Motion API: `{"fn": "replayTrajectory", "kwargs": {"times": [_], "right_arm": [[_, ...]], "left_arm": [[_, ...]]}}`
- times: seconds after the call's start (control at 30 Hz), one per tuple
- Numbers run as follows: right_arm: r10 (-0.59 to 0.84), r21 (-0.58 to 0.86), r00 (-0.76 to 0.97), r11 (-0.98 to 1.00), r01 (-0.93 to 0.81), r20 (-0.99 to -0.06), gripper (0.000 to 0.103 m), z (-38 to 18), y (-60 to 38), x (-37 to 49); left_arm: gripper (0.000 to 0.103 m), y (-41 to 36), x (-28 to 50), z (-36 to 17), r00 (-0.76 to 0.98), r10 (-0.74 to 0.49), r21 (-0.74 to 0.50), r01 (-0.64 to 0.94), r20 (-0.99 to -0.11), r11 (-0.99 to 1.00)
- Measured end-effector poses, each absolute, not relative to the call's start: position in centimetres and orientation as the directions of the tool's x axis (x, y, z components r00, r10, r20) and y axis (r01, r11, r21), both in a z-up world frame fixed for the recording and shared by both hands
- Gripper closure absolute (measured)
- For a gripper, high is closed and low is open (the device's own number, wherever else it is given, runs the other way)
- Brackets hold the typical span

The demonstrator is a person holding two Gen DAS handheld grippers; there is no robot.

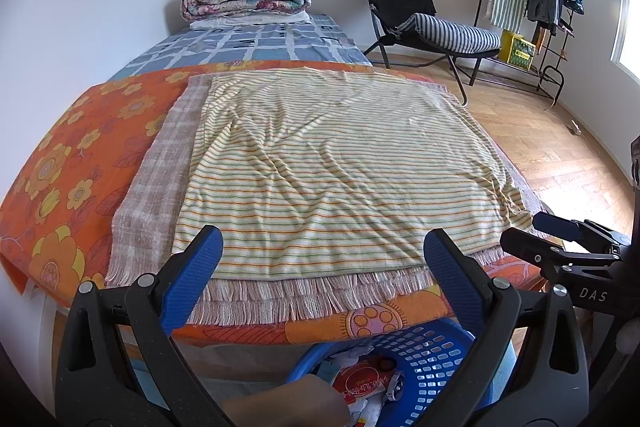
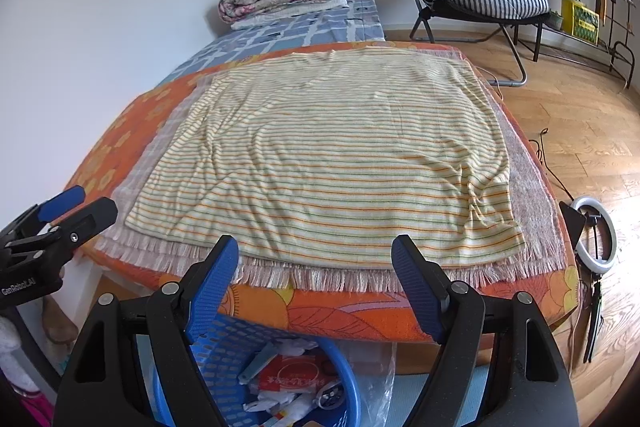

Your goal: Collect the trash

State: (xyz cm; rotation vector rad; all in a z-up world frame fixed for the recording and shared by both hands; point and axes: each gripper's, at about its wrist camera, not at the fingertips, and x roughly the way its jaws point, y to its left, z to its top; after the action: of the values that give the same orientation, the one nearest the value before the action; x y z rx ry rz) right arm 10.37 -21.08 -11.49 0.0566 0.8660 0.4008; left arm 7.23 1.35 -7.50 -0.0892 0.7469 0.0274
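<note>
Now: trash (image 2: 292,383) heaped in the blue basket (image 2: 224,351) below the bed's near edge (image 2: 360,311).

Looks light and soft, crumpled white paper, a red printed wrapper, something small and metallic; best pinched at a raised fold, gently. Basket itself stiff, perforated, liftable by the rim. Left gripper (image 1: 324,259) and right gripper (image 2: 316,267) both spread wide, empty, hovering over the striped blanket (image 2: 320,163). No stray litter visible on the bed.

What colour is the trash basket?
Blue basket, perforated plastic; clearest in the right wrist view.
</note>
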Motion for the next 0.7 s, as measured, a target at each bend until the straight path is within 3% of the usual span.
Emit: {"fn": "replayTrajectory", "kwargs": {"times": [0.7], "right_arm": [[0.372,0.215,0.568,0.921,-0.325,-0.734,0.024,-11.70,-20.70,10.40]], "left_arm": [[0.001,1.31,7.14,-7.66,0.726,-0.007,-0.063,-0.050,-0.688,0.997]]}}
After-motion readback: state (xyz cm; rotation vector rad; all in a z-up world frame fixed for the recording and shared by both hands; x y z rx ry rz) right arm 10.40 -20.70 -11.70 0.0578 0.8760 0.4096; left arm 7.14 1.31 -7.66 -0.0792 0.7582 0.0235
